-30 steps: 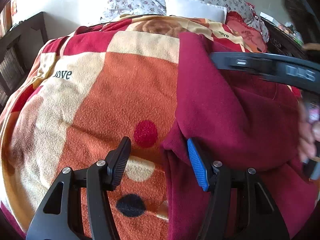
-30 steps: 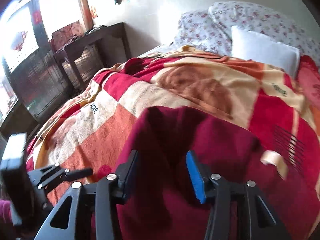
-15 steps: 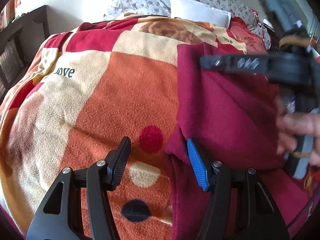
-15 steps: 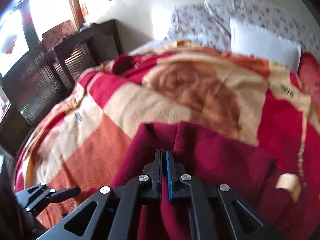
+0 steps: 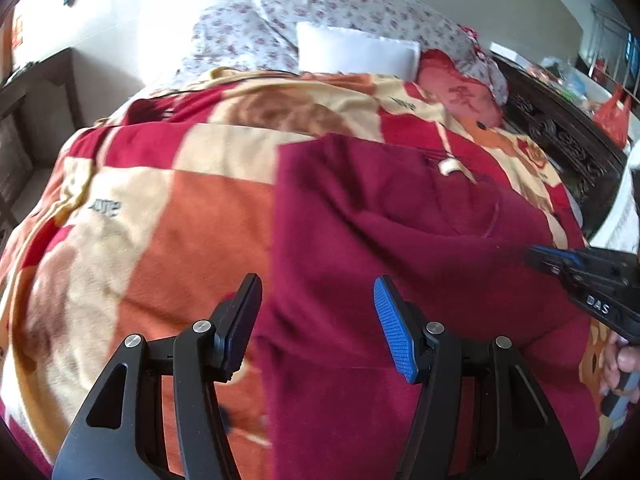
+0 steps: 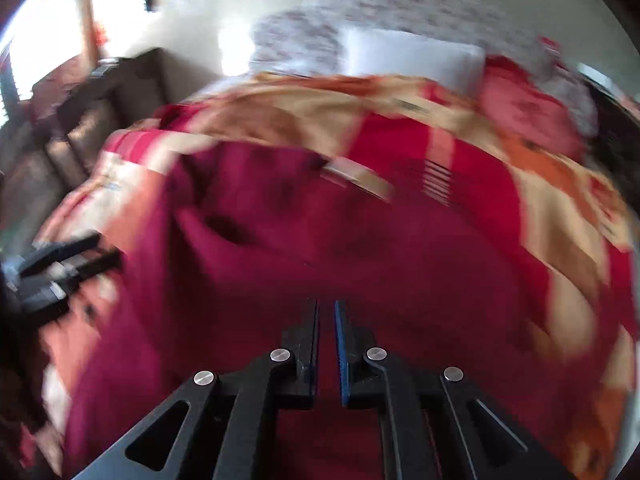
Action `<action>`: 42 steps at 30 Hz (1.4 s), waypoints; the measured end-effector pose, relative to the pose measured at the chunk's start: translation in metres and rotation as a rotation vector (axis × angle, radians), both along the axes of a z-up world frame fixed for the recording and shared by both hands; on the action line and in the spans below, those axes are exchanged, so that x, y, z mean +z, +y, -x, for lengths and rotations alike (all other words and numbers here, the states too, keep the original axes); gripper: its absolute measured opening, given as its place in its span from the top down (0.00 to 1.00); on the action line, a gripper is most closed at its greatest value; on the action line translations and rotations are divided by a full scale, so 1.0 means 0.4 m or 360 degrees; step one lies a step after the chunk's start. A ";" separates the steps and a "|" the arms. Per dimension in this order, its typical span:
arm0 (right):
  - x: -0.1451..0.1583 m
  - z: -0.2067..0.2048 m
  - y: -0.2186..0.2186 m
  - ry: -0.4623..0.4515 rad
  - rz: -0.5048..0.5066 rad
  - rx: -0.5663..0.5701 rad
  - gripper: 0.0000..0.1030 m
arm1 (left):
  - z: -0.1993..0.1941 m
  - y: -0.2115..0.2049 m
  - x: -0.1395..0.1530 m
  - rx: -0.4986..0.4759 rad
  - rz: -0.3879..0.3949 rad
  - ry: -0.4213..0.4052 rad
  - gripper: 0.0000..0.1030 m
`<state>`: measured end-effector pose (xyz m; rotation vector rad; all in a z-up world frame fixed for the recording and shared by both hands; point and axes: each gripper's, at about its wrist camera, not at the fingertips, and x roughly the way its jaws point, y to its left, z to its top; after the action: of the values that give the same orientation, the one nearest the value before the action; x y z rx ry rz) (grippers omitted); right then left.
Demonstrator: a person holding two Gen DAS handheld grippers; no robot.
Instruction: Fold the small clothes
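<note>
Maroon fleece garment (image 5: 400, 240) lies spread on the bed, on top of a plush blanket (image 5: 192, 232) patterned in red, orange and cream blocks; I see it fills the right half of the left wrist view, its left edge running straight down the blanket. Small cream tag (image 5: 448, 166) sits near its far edge.

My left hand-held gripper (image 5: 318, 324) hangs released, jaws wide apart, straddling the garment's left edge: black finger over the orange blanket, blue-padded finger (image 5: 394, 340) over the maroon cloth. Nothing held between them.

My right hand-held gripper (image 6: 327, 344) is clenched, jaws nearly together with only a thin slit showing. It sits low over the garment's near part; whether cloth is pinched in that slit I cannot tell, right wrist view is heavily motion-blurred. From the left wrist view it enters at the right margin, over the garment's right side.

Far end of bed: floral pillows (image 5: 320, 12), white rectangular pillow (image 5: 356, 52), pinkish-red cushion (image 5: 460, 92). Dark wooden furniture (image 6: 112, 92) stands left of the bed.
</note>
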<state>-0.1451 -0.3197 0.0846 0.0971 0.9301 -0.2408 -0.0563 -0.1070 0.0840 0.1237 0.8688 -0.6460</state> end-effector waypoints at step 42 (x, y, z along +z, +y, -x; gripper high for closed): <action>0.091 0.359 -0.659 -0.0424 -0.0542 -0.0982 0.88 | -0.006 -0.041 -0.030 0.0009 -0.0072 0.0093 0.43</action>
<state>-0.2886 -0.5835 0.1209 0.7198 0.6467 -0.6218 -0.0539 -0.1233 0.0721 0.1436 0.9401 -0.6275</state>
